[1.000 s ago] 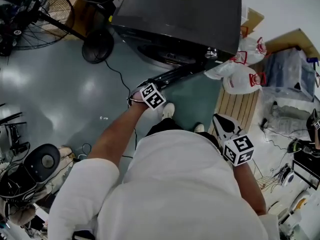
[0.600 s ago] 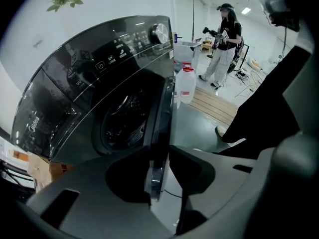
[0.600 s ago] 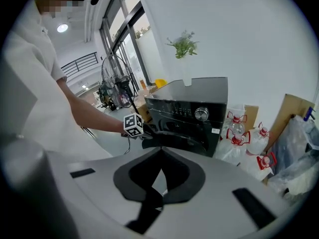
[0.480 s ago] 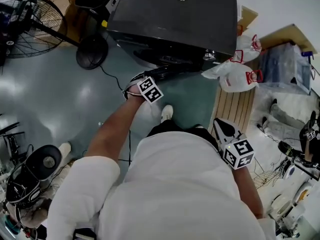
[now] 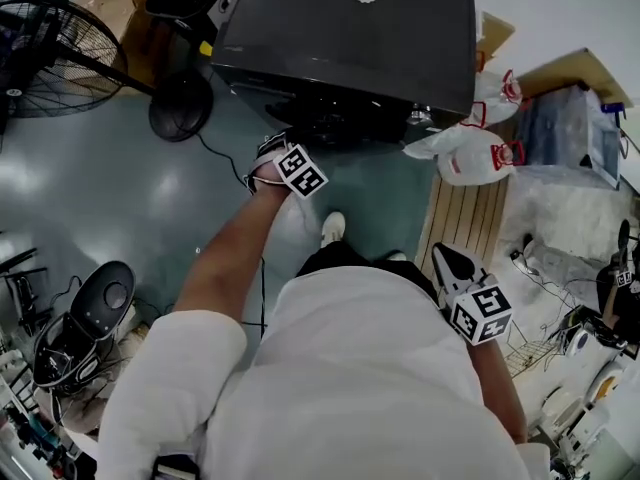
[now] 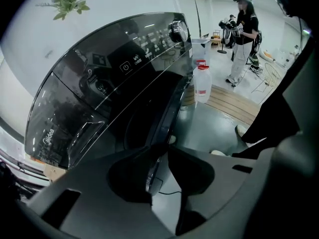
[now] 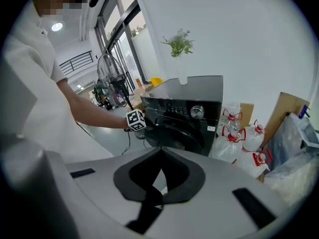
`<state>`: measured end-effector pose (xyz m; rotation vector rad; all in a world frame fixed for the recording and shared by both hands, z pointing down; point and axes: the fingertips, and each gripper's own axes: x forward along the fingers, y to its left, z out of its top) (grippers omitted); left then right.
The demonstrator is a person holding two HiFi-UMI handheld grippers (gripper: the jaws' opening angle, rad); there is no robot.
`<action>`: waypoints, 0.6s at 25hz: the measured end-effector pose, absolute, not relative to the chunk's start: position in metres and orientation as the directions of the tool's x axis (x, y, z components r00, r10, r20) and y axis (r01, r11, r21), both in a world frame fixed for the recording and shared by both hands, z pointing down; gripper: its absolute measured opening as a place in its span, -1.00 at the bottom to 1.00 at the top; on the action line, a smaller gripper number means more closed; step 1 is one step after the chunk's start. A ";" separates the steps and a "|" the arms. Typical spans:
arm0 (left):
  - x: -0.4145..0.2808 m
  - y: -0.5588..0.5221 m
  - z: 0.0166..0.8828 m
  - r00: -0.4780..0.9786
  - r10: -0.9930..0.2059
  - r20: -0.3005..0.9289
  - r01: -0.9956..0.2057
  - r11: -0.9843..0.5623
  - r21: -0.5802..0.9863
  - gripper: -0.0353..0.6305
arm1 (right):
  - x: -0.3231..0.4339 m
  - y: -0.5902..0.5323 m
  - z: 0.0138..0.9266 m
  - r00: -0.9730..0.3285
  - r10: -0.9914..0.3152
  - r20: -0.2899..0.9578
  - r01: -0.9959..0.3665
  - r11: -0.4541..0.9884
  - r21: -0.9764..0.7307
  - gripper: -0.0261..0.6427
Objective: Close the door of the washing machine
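The black front-loading washing machine (image 5: 350, 38) stands at the top of the head view. Its round door (image 6: 162, 108) is swung almost flat against the front. My left gripper (image 5: 275, 151) reaches the door's free edge. In the left gripper view that chromed edge (image 6: 150, 171) runs between the jaws of the left gripper (image 6: 159, 148), resting by the left pad. The jaws are closing, and floor shows between the edge and the right pad. My right gripper (image 5: 447, 260) hangs by my side away from the machine; the right gripper (image 7: 160, 152) is shut with nothing in it.
Water jugs in plastic bags (image 5: 470, 153) lie right of the machine beside a slatted wooden board (image 5: 465, 218). A standing fan (image 5: 50, 38) and its round base (image 5: 180, 106) sit at the left, with a cable (image 5: 225, 153) on the floor. A person (image 6: 244, 39) stands far behind.
The door has swung from clearly ajar to nearly flat against the machine. My left gripper moved with its edge toward the machine. The right gripper stayed put.
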<state>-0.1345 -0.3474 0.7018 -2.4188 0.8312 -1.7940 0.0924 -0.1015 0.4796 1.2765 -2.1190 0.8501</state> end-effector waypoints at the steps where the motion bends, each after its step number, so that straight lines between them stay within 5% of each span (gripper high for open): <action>1: -0.134 -0.351 0.702 0.198 -0.427 0.882 -0.401 -0.857 -0.325 -0.54 | 0.093 -0.102 0.480 -0.419 -0.572 0.705 -0.901 0.359 -0.244 -0.89; 15: -0.131 -0.398 0.701 0.172 -0.497 0.850 -0.454 -0.806 -0.380 -0.54 | 0.103 -0.122 0.481 -0.407 -0.548 0.731 -0.903 0.361 -0.232 -0.89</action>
